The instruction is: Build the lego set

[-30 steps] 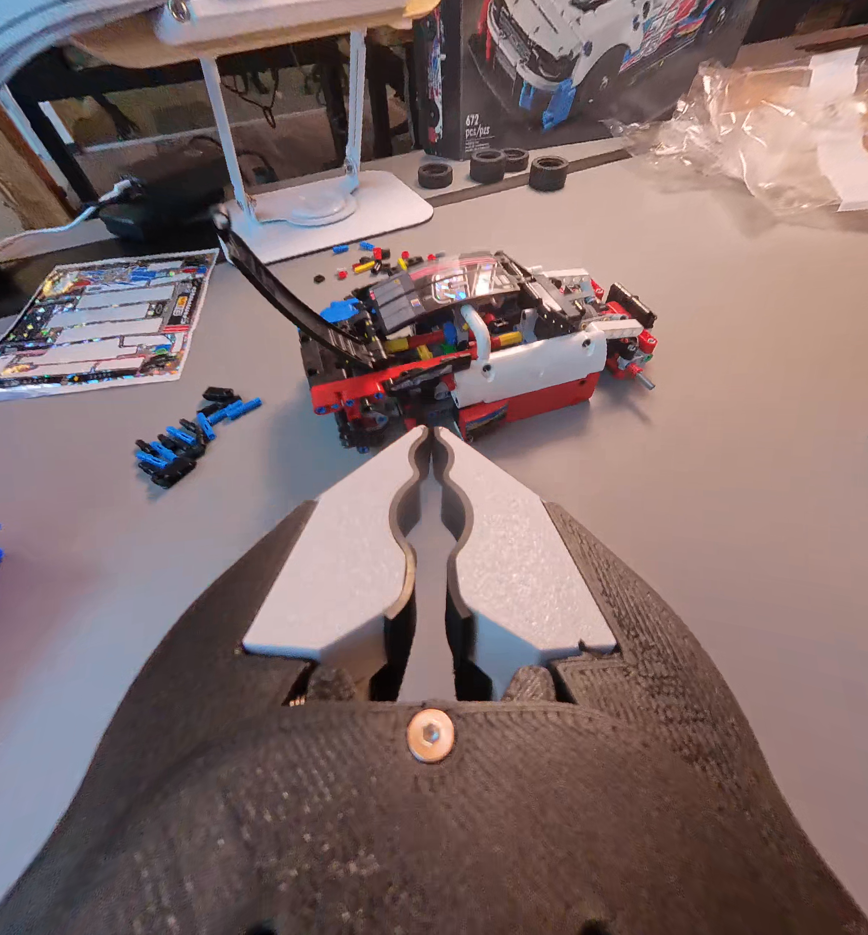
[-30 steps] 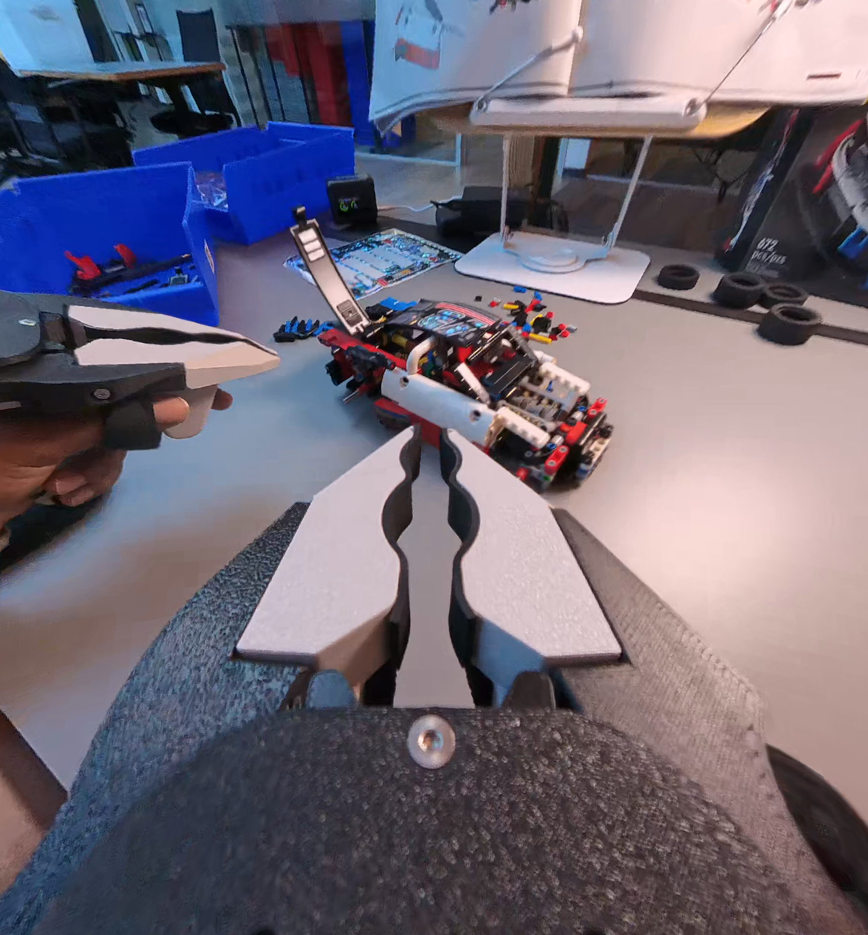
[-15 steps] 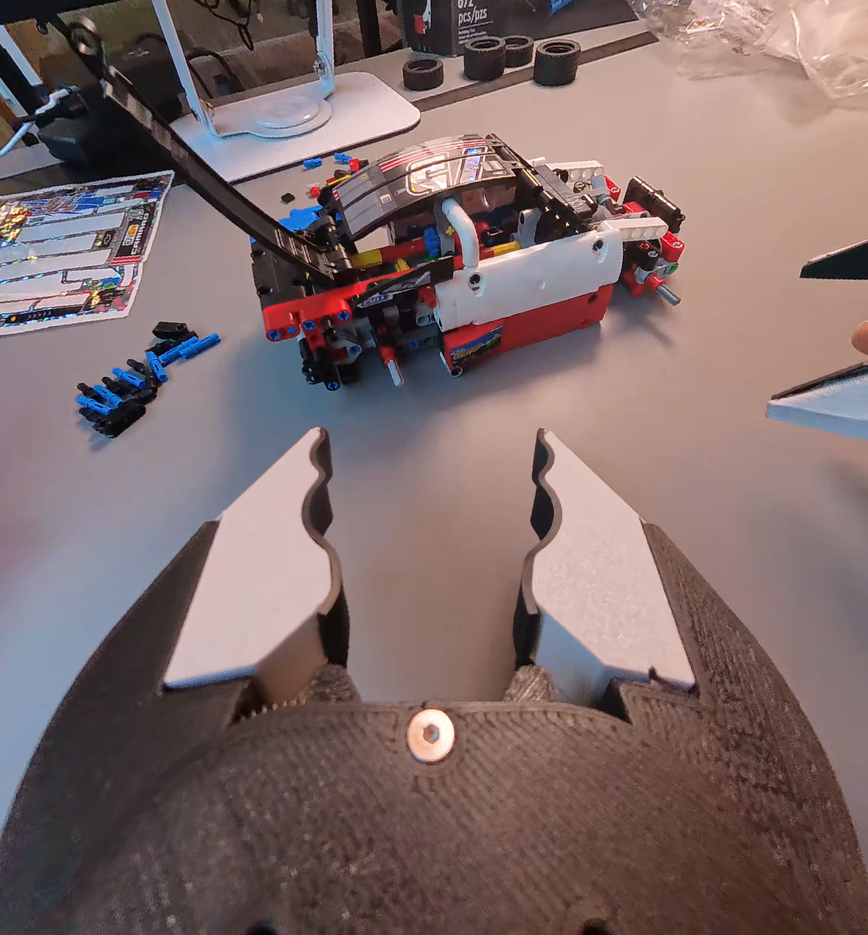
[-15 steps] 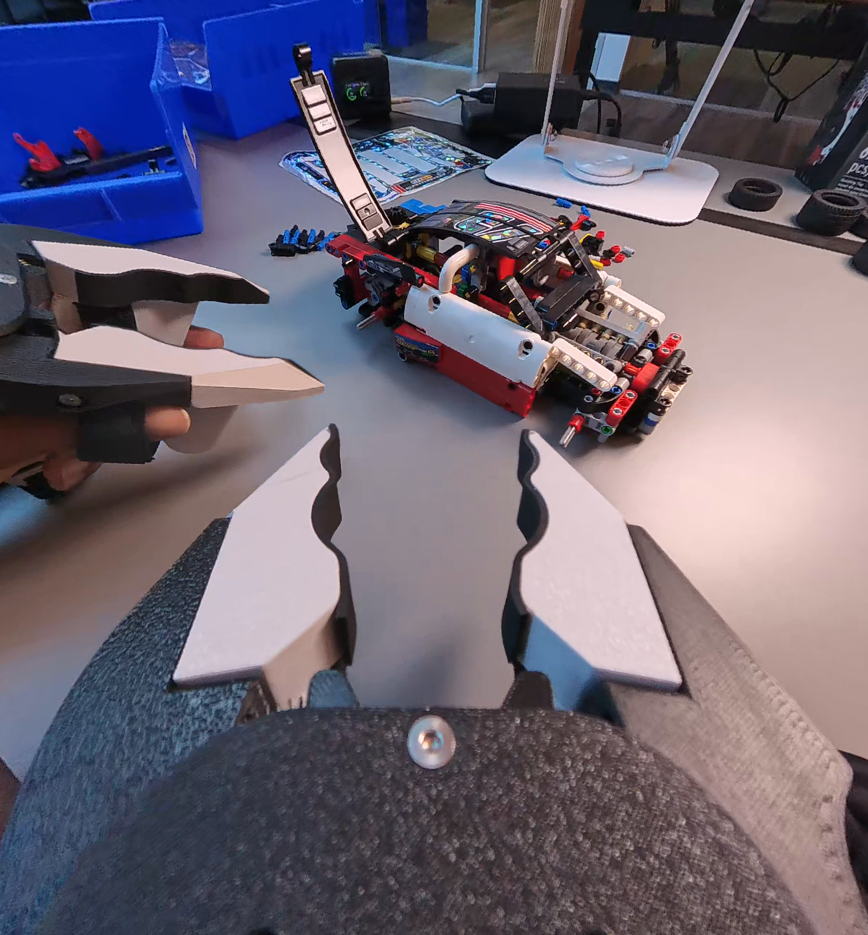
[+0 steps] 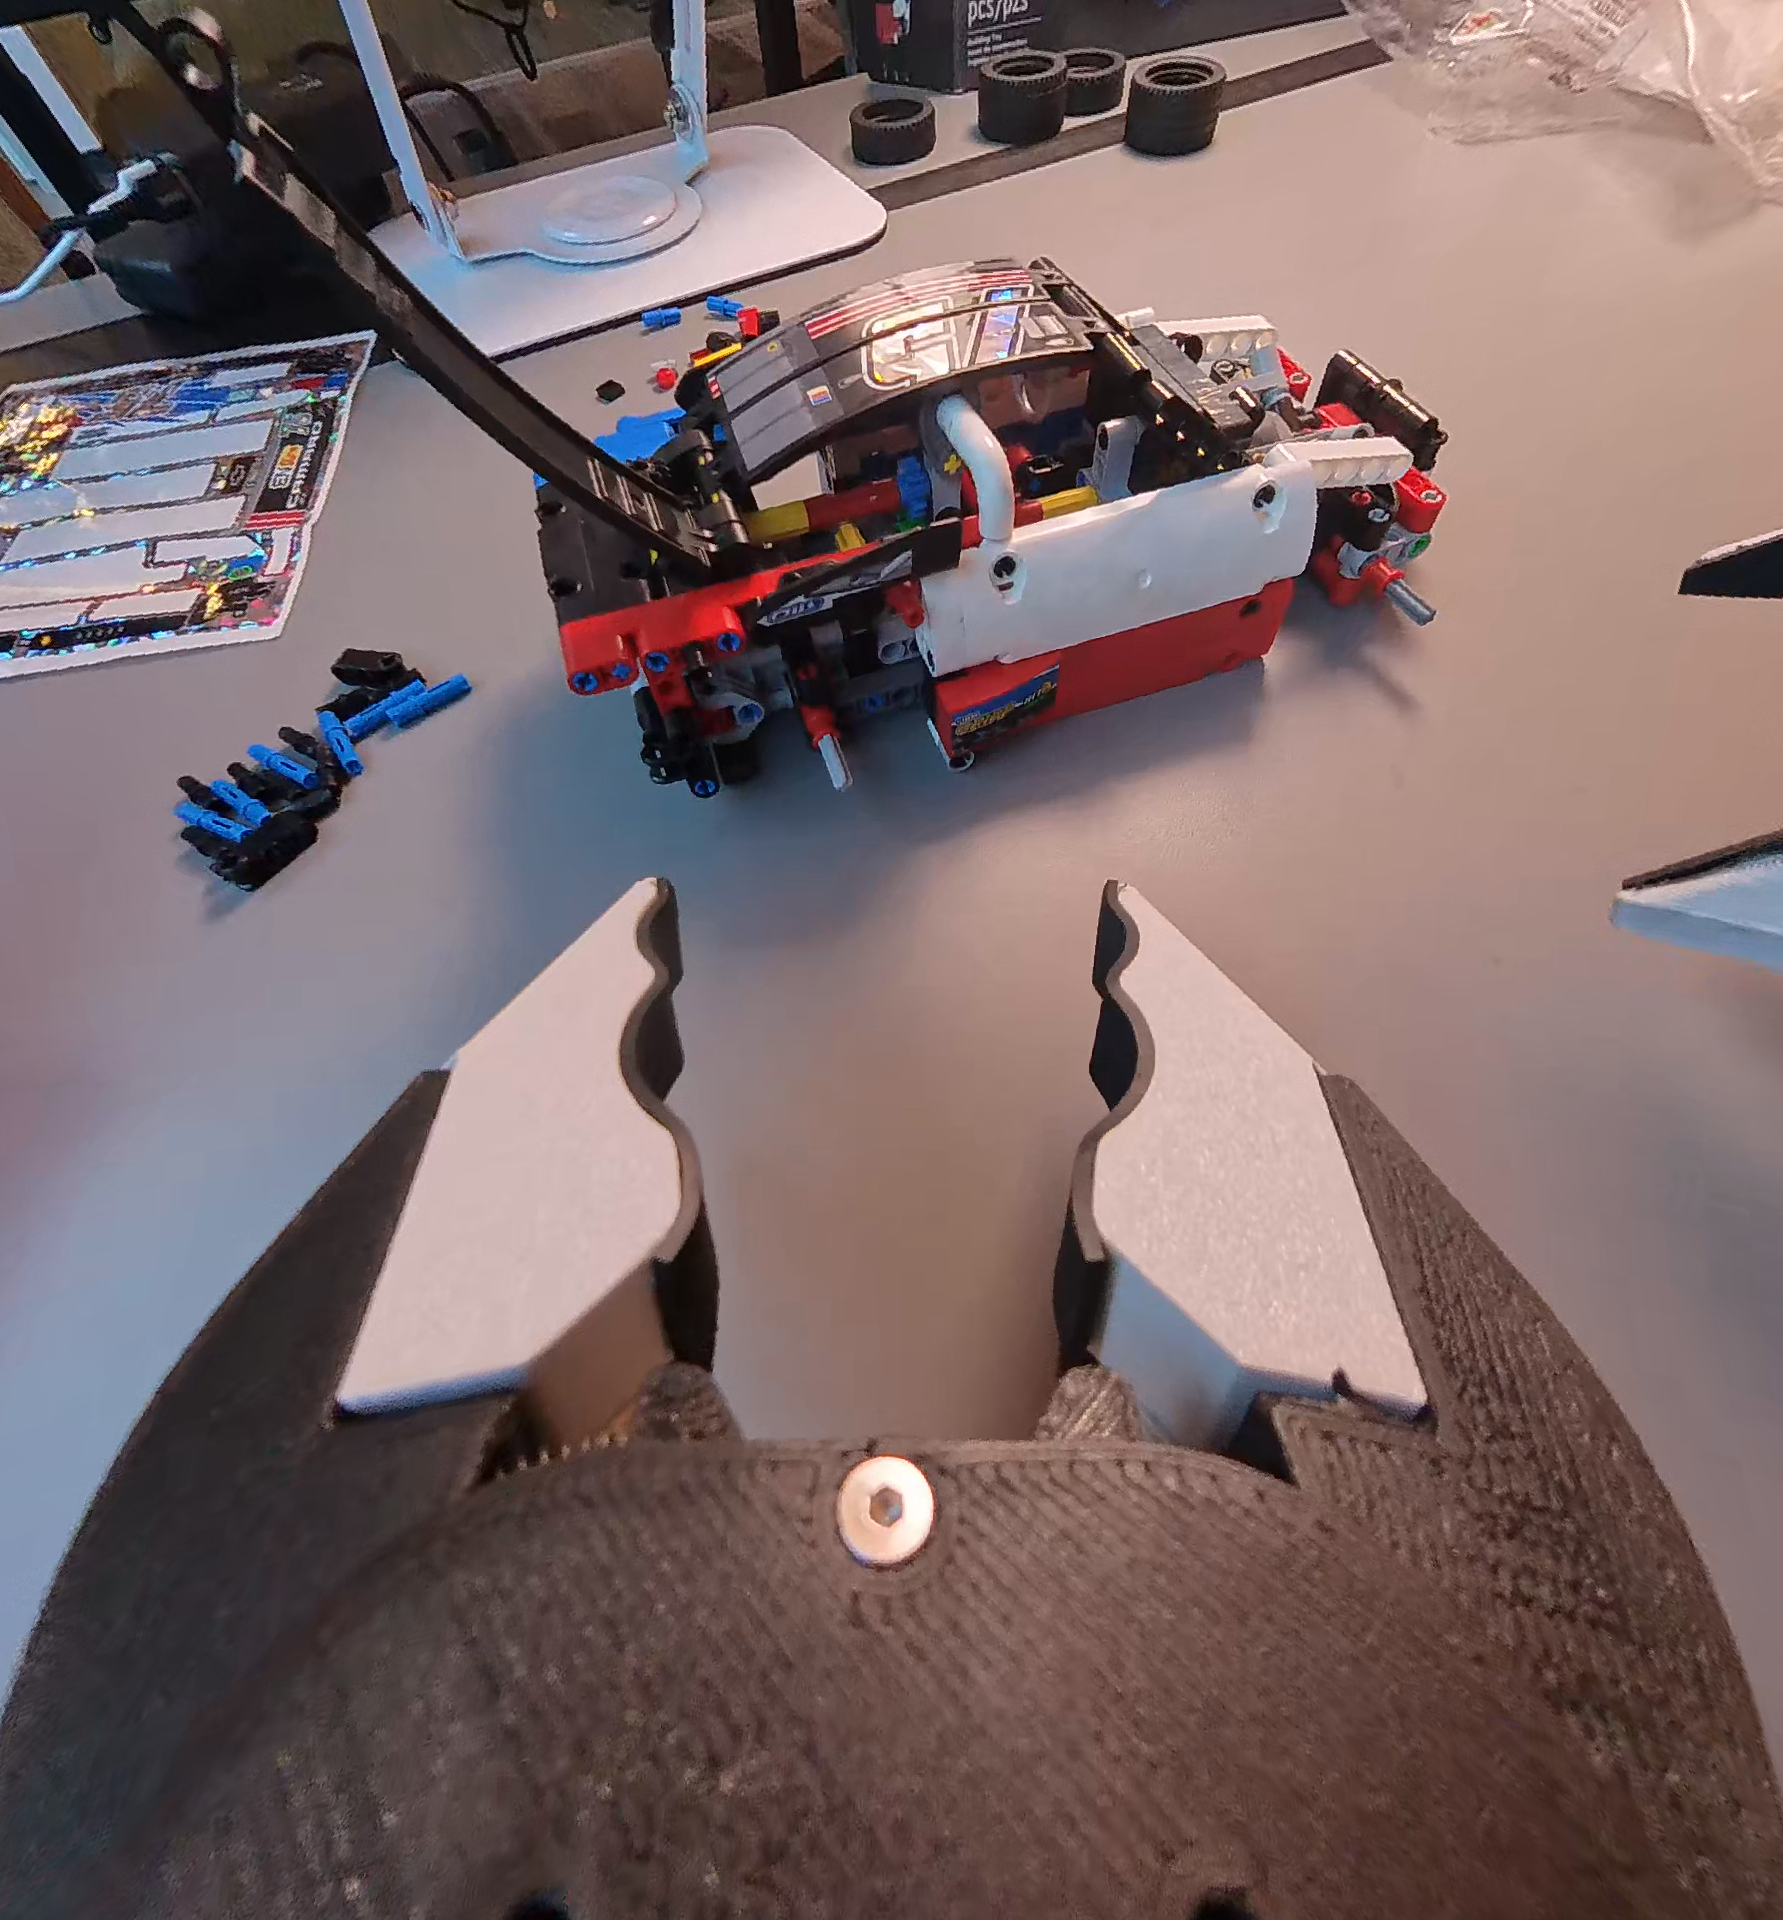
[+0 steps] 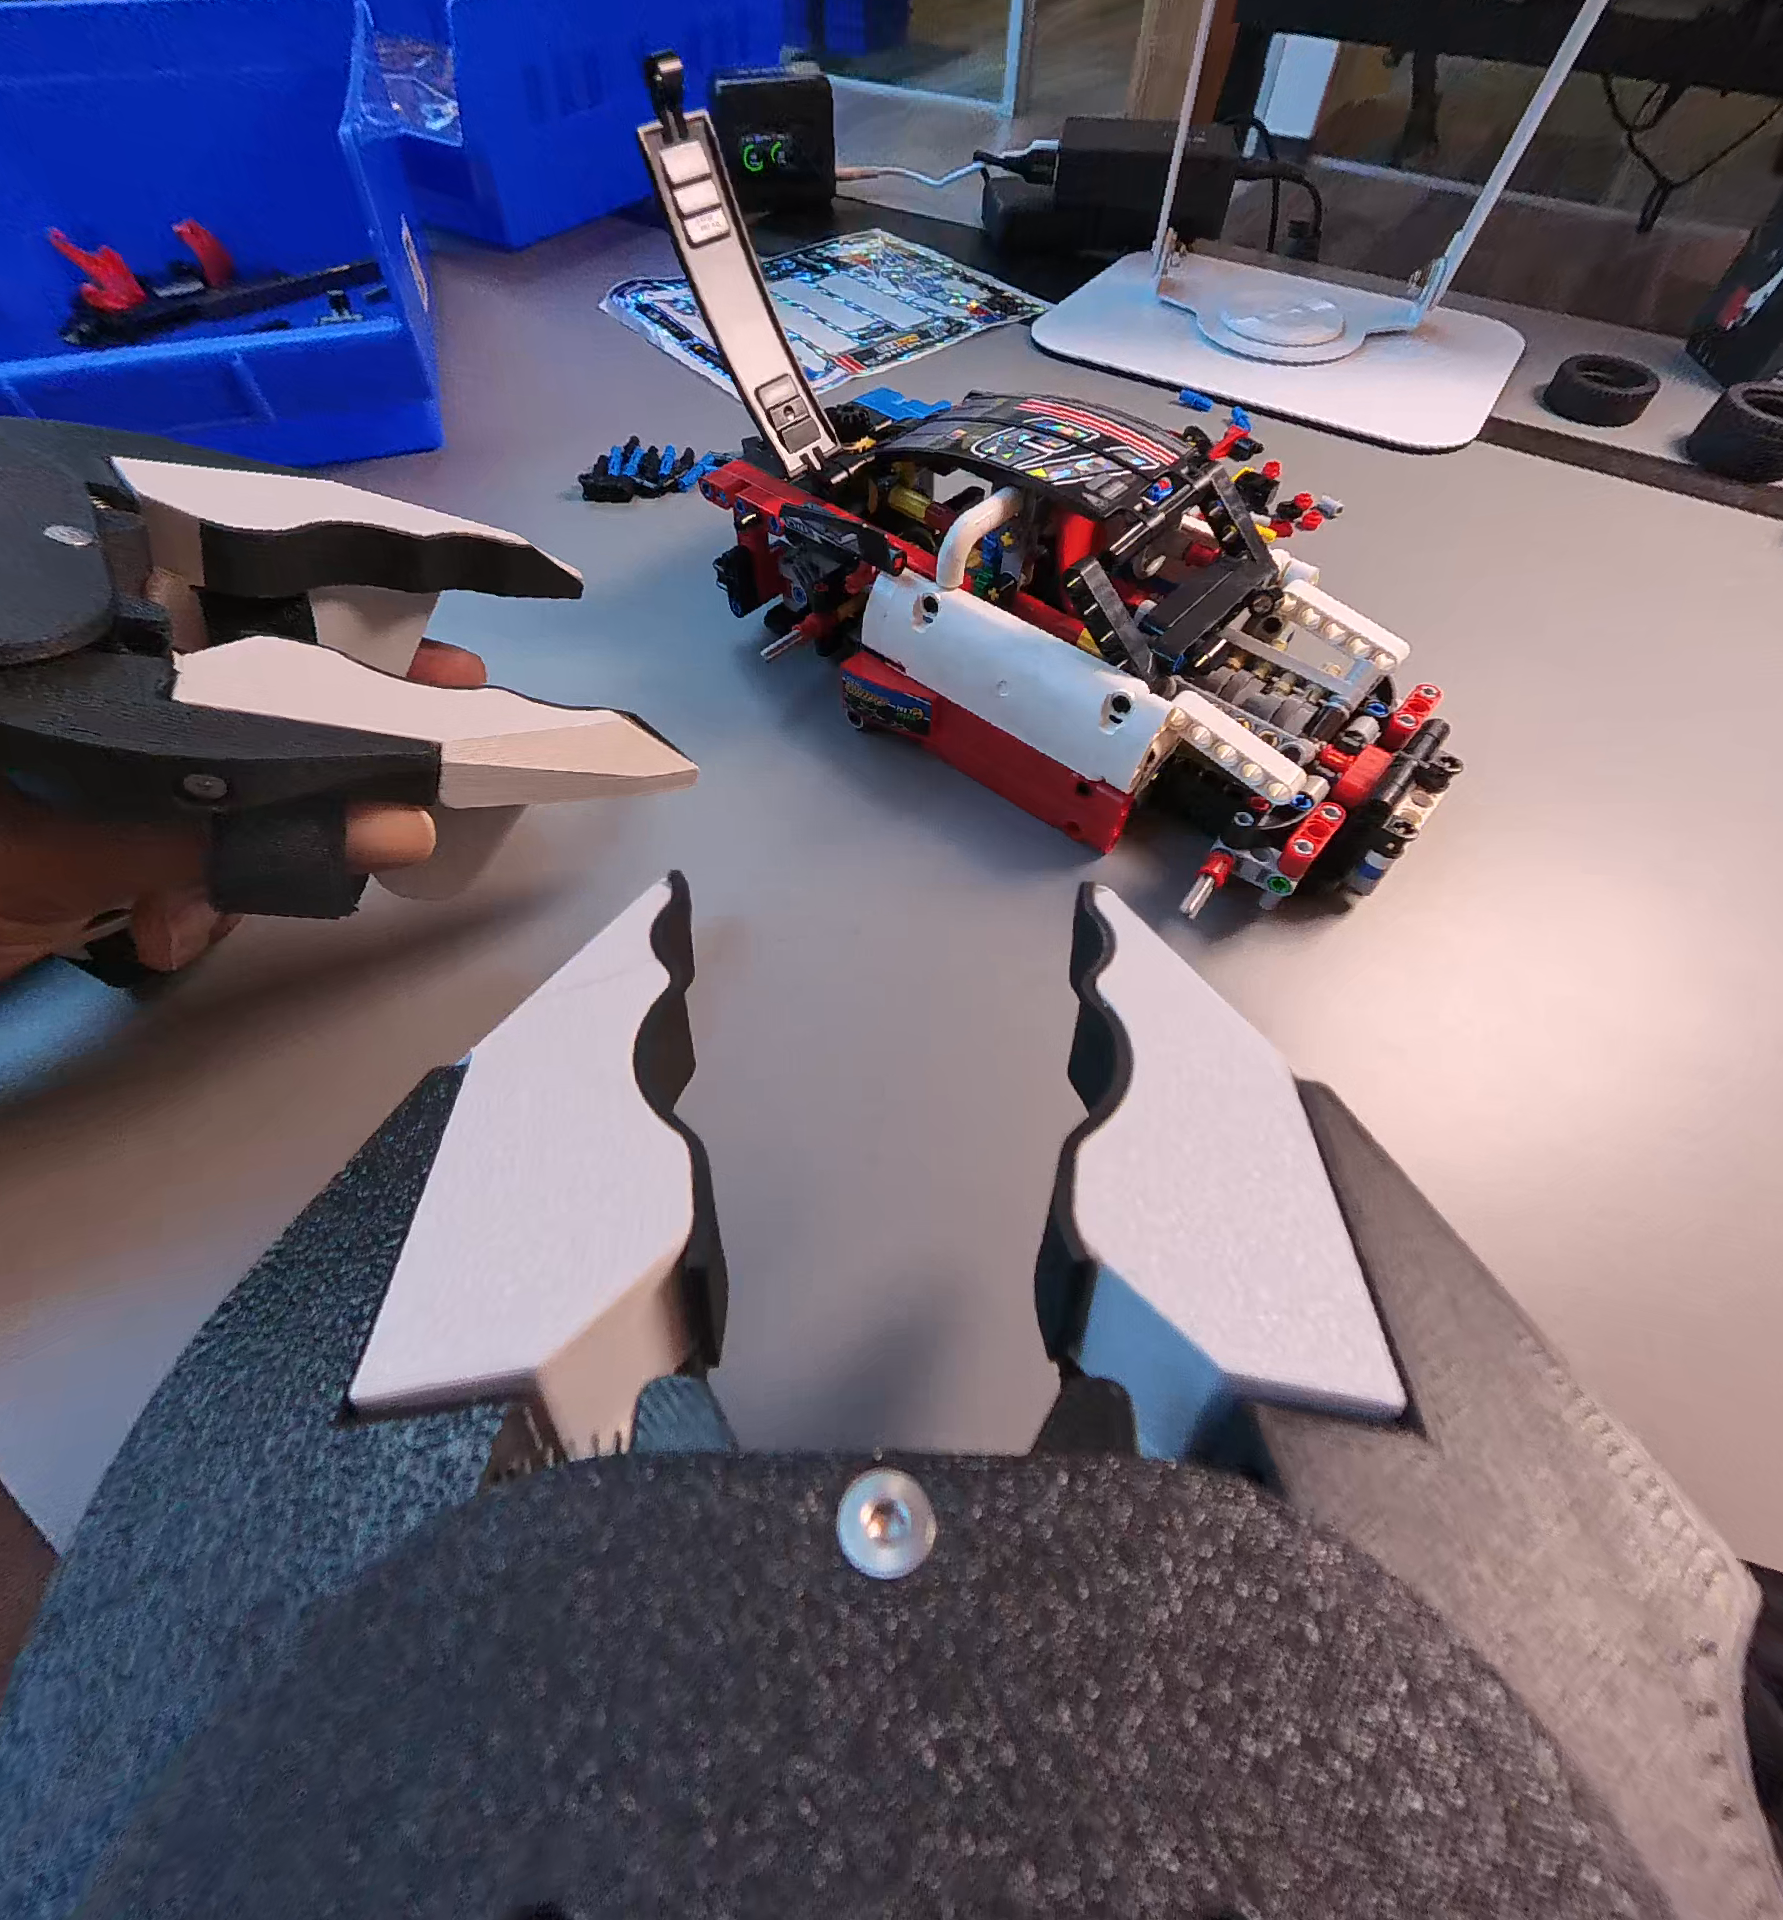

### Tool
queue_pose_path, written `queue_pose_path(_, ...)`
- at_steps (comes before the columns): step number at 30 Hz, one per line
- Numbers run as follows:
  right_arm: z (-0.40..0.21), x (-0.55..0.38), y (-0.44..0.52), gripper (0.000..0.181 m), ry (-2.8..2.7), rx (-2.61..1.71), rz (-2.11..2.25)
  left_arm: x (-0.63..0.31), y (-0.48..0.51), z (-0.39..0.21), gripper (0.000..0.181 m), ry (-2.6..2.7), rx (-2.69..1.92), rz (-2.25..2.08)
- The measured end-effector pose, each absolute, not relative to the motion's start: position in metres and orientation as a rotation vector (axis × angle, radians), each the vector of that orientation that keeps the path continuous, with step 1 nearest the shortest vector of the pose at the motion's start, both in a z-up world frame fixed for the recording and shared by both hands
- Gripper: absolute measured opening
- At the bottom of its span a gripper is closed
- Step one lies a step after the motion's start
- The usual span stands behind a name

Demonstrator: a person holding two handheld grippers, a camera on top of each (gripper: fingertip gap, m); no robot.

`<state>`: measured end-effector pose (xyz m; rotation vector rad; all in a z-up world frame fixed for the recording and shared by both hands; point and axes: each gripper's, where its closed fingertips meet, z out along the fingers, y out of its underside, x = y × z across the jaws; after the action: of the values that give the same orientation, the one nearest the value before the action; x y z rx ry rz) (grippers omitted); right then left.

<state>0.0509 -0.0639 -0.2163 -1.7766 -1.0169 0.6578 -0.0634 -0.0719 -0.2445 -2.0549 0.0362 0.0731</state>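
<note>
A half-built red, white and black lego car (image 5: pixel 970 540) stands on the grey table (image 5: pixel 1386 1039), its long black hood panel (image 5: pixel 419 301) hinged up. It also shows in the right wrist view (image 6: pixel 1063 665). My left gripper (image 5: pixel 882 899) is open and empty, a short way in front of the car's side. My right gripper (image 6: pixel 876 899) is open and empty, in front of the car's other end. The left gripper also shows at the left of the right wrist view (image 6: pixel 638 681), held in a hand. A pile of blue and black pins (image 5: pixel 295 774) lies left of the car.
A sticker sheet (image 5: pixel 128 509) lies at far left. A white stand base (image 5: pixel 648 223) and loose small parts (image 5: pixel 700 332) sit behind the car. Black tyres (image 5: pixel 1043 94) and a box stand at the back, clear bags (image 5: pixel 1687 94) at back right. Blue bins (image 6: pixel 180 260) stand far left.
Both grippers went from shut to open a second ago and have stayed open. Both have drawn back slightly and tilted down; the car now sits a little farther off.
</note>
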Motion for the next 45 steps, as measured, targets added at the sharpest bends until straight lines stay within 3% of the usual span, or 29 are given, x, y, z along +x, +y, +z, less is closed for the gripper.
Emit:
queue_pose_path(14,-0.222,0.059,-0.053,0.079,-1.022,-1.808,0.621,-0.052,-0.074,-0.242,0.074,0.084,-2.068,0.05)
queue_pose_path(24,-0.226,0.048,-0.022,0.048,-1.643,-1.516,0.308,-0.057,-0.098,-0.203,0.069,0.178,-2.022,0.091)
queue_pose_path(31,-0.233,-0.012,-0.014,0.044,-1.925,-1.077,0.125,-0.071,-0.11,-0.213,0.066,0.136,-2.046,0.091)
queue_pose_path(35,-0.247,-0.015,0.007,0.049,-2.063,-1.1,-0.071,-0.076,-0.112,-0.213,0.064,0.134,-2.052,0.094)
queue_pose_path(40,-0.257,-0.015,0.025,0.035,-2.101,-1.072,-0.244,-0.074,-0.109,-0.215,0.064,0.139,-2.04,0.071)
queue_pose_path(45,-0.253,-0.01,0.018,0.025,-2.239,-1.144,-0.062,-0.069,-0.111,-0.219,0.064,0.167,-2.049,0.039)
